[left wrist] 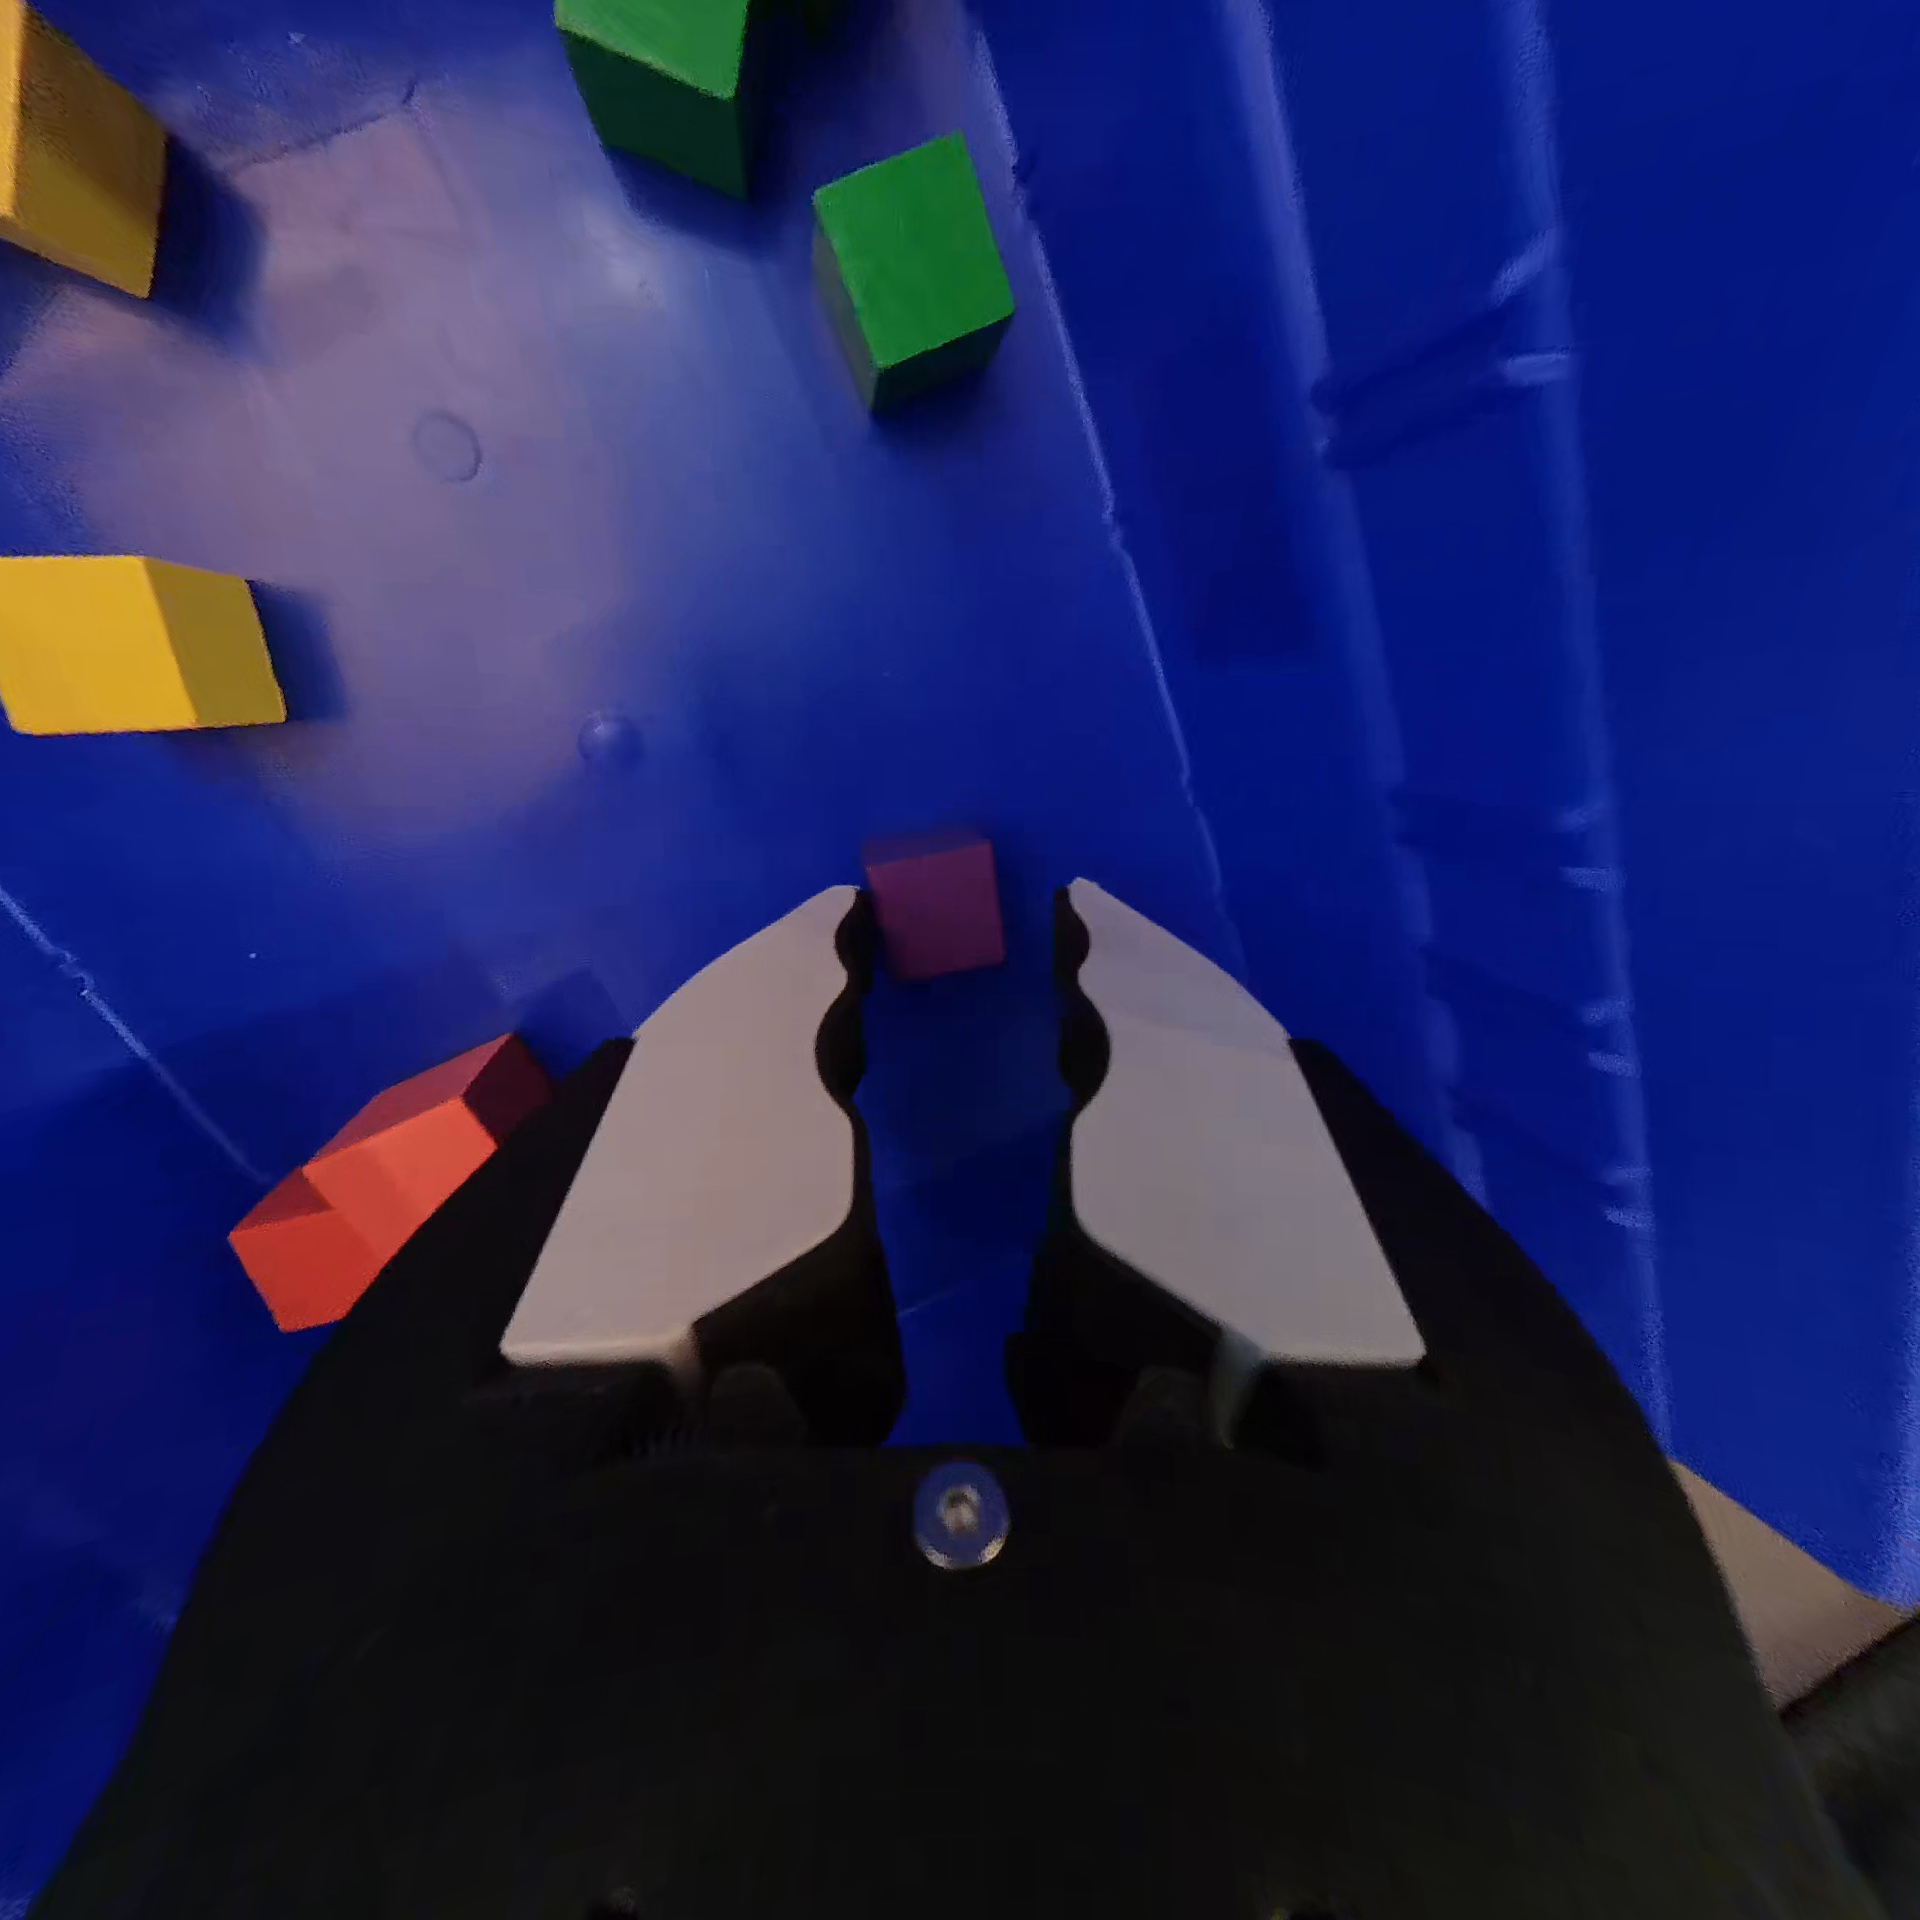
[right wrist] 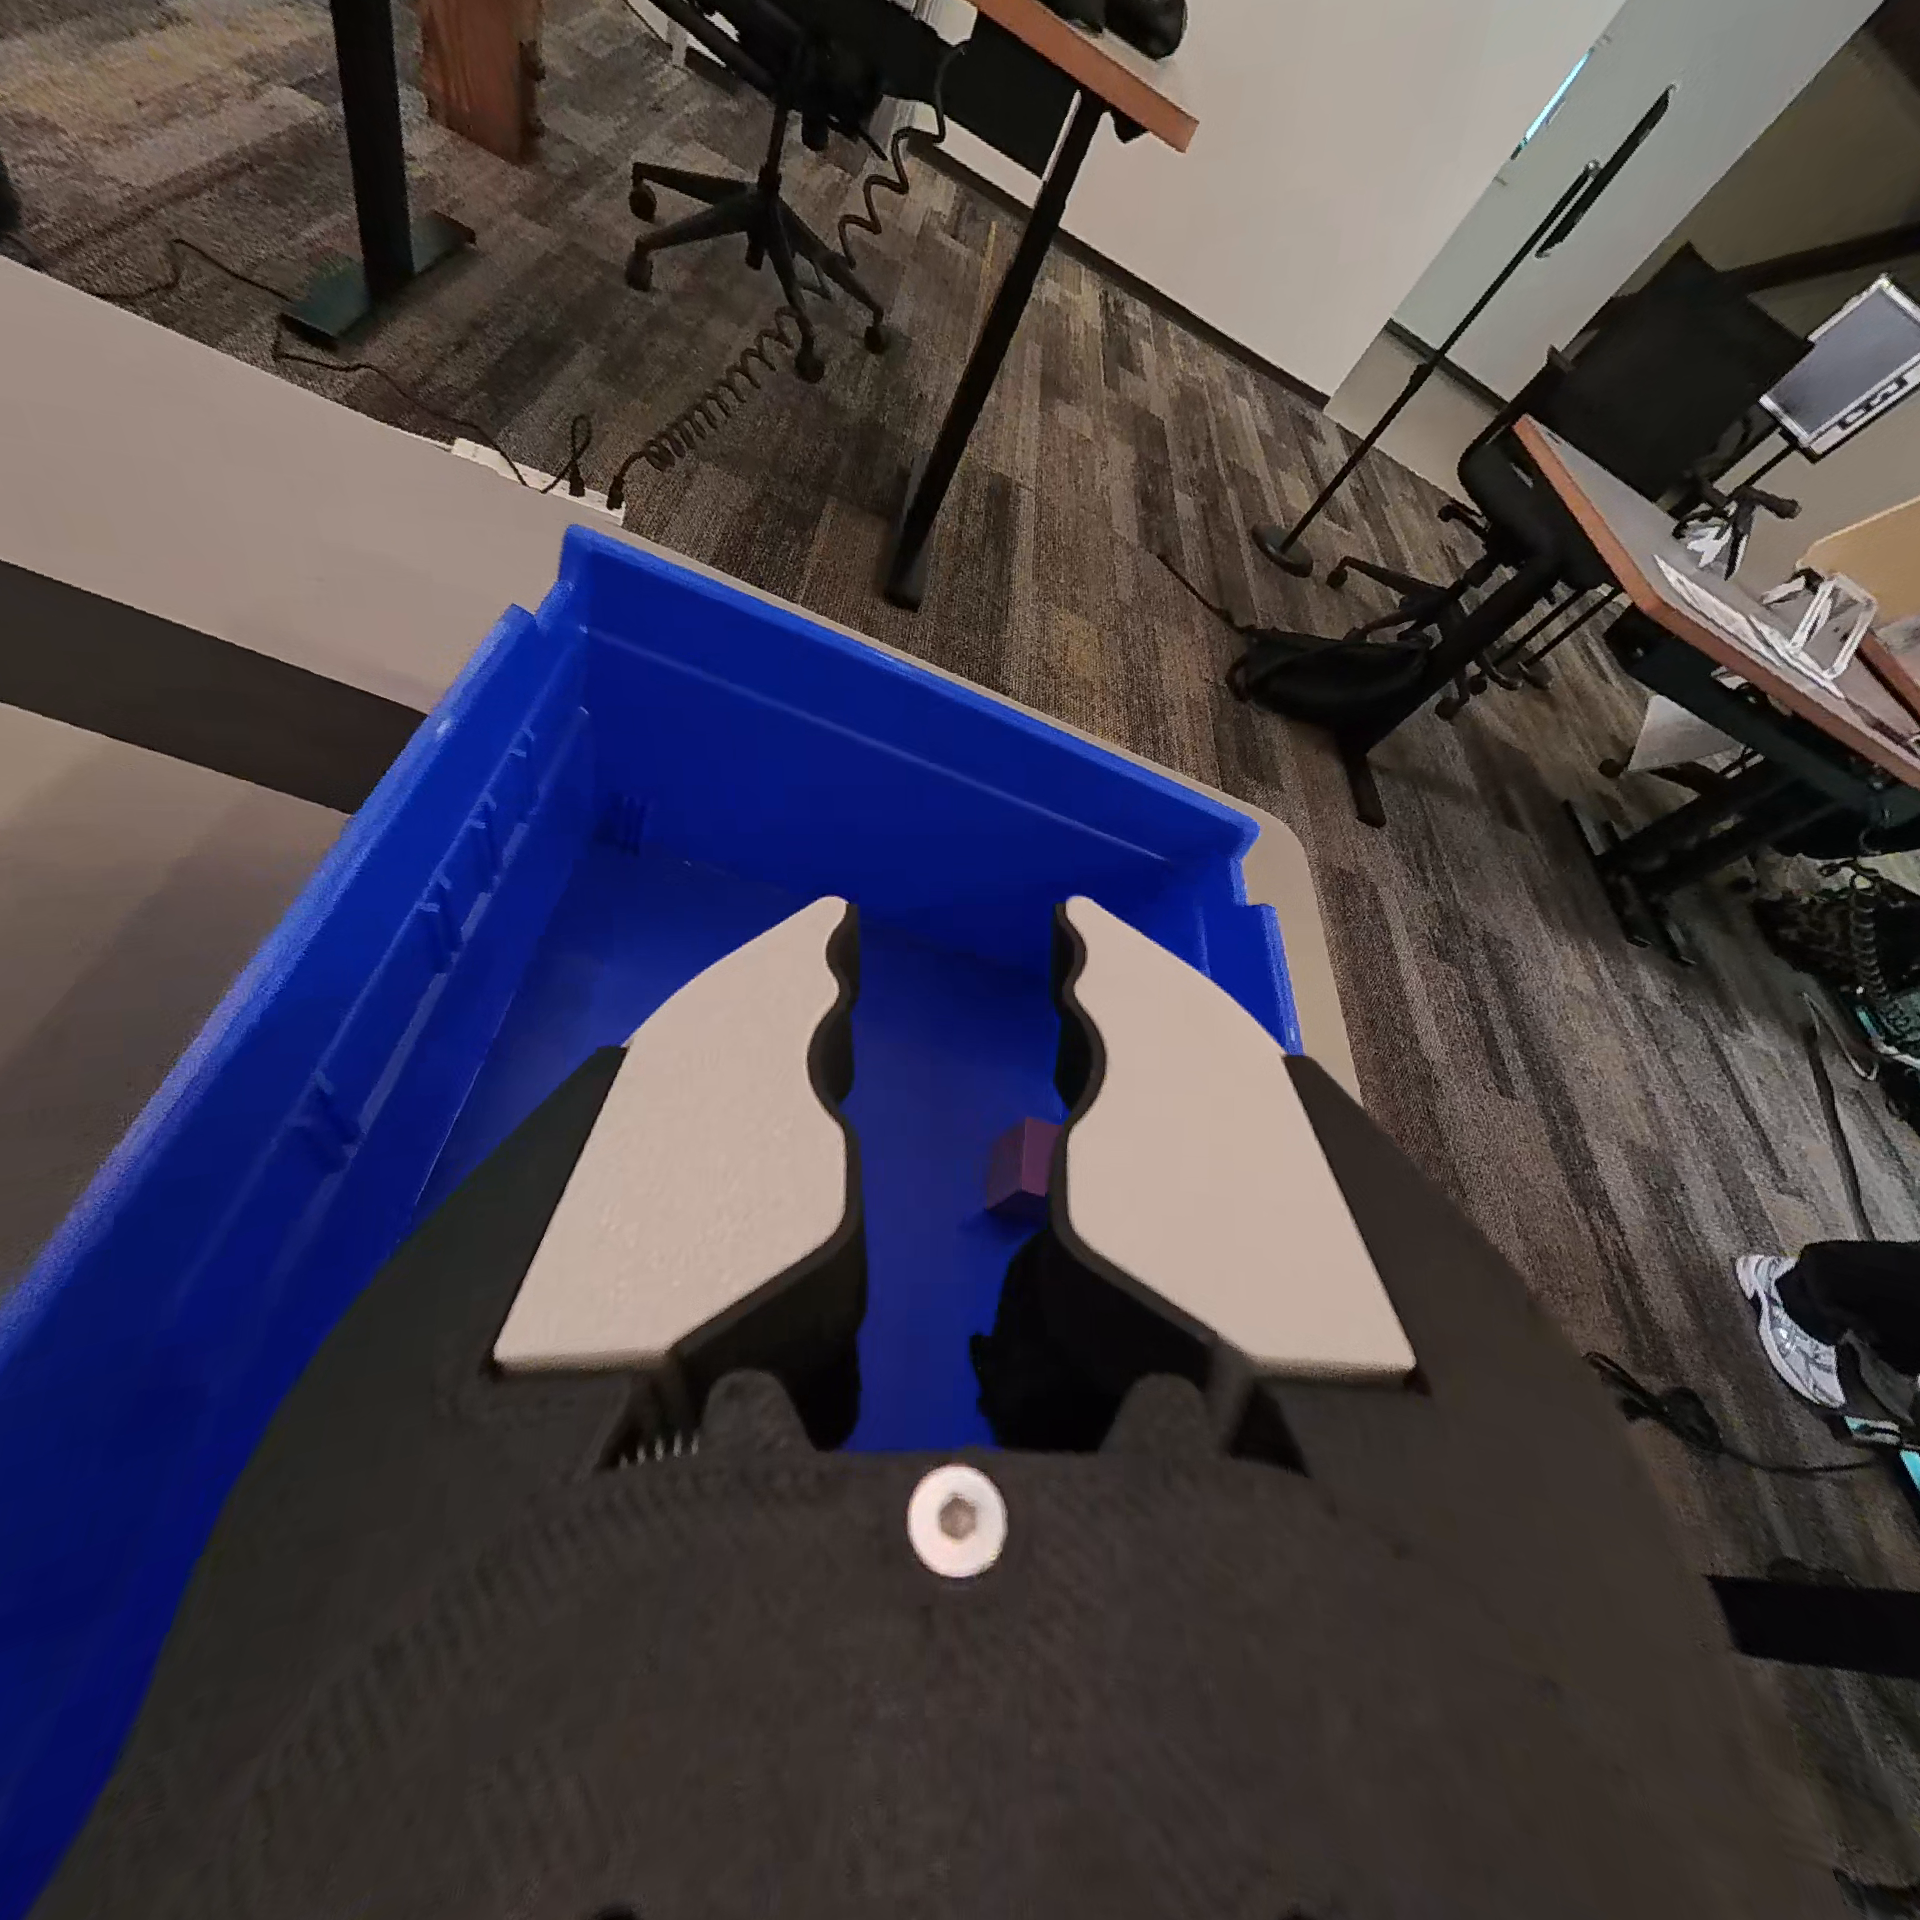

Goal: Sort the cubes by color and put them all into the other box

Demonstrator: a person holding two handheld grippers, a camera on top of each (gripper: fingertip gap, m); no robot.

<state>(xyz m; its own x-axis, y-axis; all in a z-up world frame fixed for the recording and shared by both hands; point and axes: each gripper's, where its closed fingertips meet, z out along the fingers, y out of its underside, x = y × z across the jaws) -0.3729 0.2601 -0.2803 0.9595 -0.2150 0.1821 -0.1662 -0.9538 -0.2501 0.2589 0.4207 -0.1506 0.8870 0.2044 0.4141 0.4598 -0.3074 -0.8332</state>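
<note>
cubes scattered in one blue box, a purple one in the other

cubes lie loose on the floor of the blue box [left wrist: 1351, 520] in the left wrist view. two yellow cubes sit at about nine and ten o'clock, the nearer one [left wrist: 135, 644] well apart from the farther one [left wrist: 73, 166]. two green cubes lie at twelve o'clock, the smaller-looking one [left wrist: 914, 260] just beside the side wall and the other [left wrist: 665, 83] cut by the top edge. a red cube [left wrist: 374, 1174] rests at seven o'clock, partly behind the black body of the left tongs [left wrist: 961, 904]. those tongs stand parted, and a small purple cube [left wrist: 935, 904] sits between the fingertips: it is close to or touching the left fingertip [left wrist: 821, 914], while a clear strip of blue shows between it and the right one, so it is not clamped.

in the right wrist view the right tongs [right wrist: 956, 914] hang parted over a second blue box [right wrist: 883, 727] on a pale surface [right wrist: 208, 468], gripping nothing. another purple cube [right wrist: 1023, 1164] lies on that box's floor at about five o'clock, half hidden by the right finger [right wrist: 1195, 1143]. beyond the surface, carpet and an office chair [right wrist: 779, 208] show.
</note>
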